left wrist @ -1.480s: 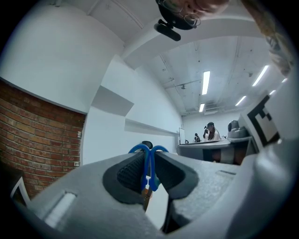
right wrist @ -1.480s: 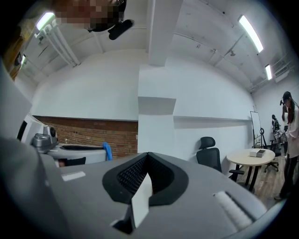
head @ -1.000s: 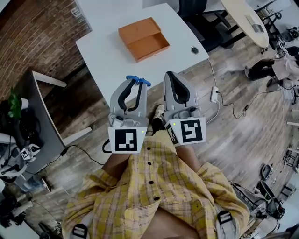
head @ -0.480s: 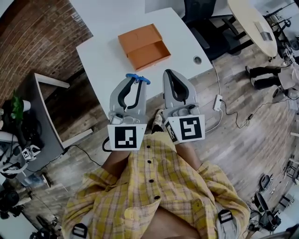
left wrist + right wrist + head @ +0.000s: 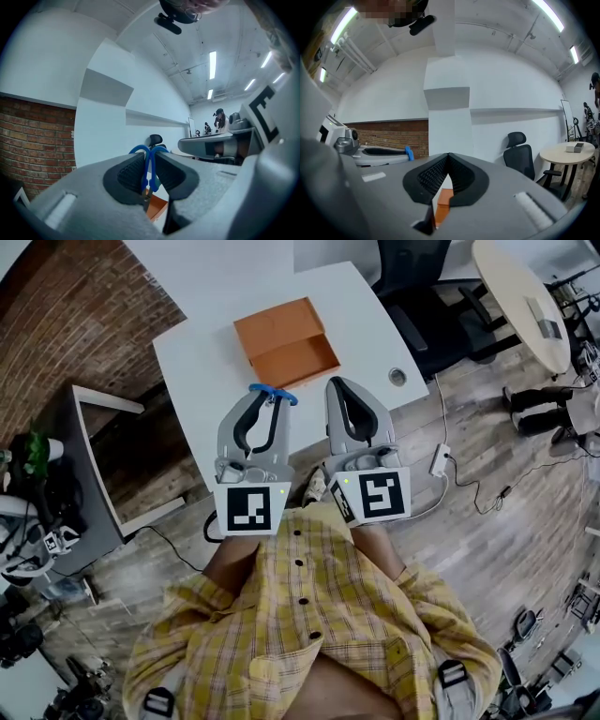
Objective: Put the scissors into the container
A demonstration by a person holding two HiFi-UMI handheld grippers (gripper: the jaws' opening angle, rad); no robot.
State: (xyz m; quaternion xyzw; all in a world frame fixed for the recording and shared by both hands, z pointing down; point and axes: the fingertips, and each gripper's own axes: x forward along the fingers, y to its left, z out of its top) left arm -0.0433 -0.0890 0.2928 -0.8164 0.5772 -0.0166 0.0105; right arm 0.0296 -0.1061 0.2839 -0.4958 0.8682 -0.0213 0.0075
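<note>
Left gripper (image 5: pixel 266 396) clamps blue scissors (image 5: pixel 149 161); right gripper (image 5: pixel 448 155) pressed together, empty; orange box (image 5: pixel 277 322) at 12 o'clock on table (image 5: pixel 202 348).

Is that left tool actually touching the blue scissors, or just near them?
Touching. The left gripper view shows the left tool shut on the scissors, with both jaws pressed against the blue handles.

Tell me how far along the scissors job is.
Done: the scissors are picked up and clamped in the left hand-held gripper. In hand: they are held above the table, short of the orange container. Left: carry them over the open container, which looks empty, and release. The right hand-held gripper is shut on nothing.
</note>
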